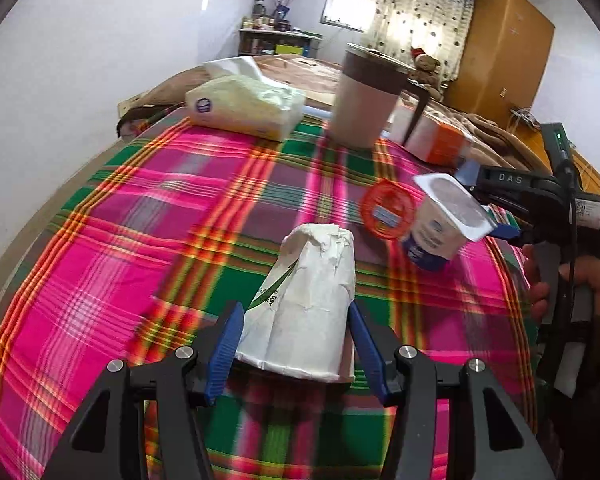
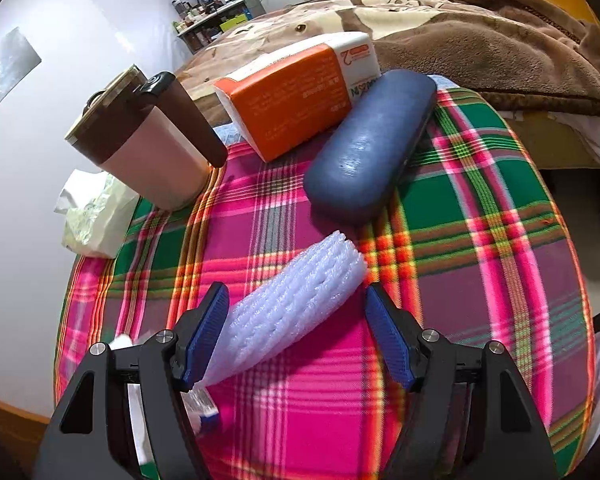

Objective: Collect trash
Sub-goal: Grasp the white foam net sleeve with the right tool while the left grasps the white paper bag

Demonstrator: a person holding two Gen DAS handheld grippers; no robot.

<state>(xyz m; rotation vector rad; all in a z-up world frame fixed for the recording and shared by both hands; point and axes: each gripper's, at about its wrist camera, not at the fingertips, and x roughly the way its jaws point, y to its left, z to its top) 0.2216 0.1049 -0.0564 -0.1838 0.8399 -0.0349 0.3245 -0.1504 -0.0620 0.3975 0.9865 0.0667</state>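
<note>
Your worktop (image 2: pixel 480 216), under its plaid cloth, carries the big bystanders at the far edge: the mug (image 2: pixel 148 148), the orange pack (image 2: pixel 296 100) and the blue case (image 2: pixel 368 140). None of those reads as trash. Now the pieces that matter. Your left tool (image 1: pixel 296 344) is clenched on the crumpled paper cup (image 1: pixel 308 304), pads pressing both sides near its rim, with the cup's long axis running straight ahead along the fingers and its base pointing away from you. Your right tool (image 2: pixel 296 332) is released, jaws standing wide, and the white foam sleeve (image 2: pixel 296 304) lies between them on the cloth. That sleeve is the whole story here: its long axis slants from the near left pad up and away to the right, so it sits skewed across the gap, touching or nearly touching the left pad and well clear of the right one. Your right hand is plainly the nearer one, so, I'd say, roll that wrist until the pads square up across the sleeve. From the left view the yogurt pot (image 1: pixel 448 224) and the red lid (image 1: pixel 388 208) sit just under your right tool (image 1: pixel 486 208), so mind you don't knock them.
</note>
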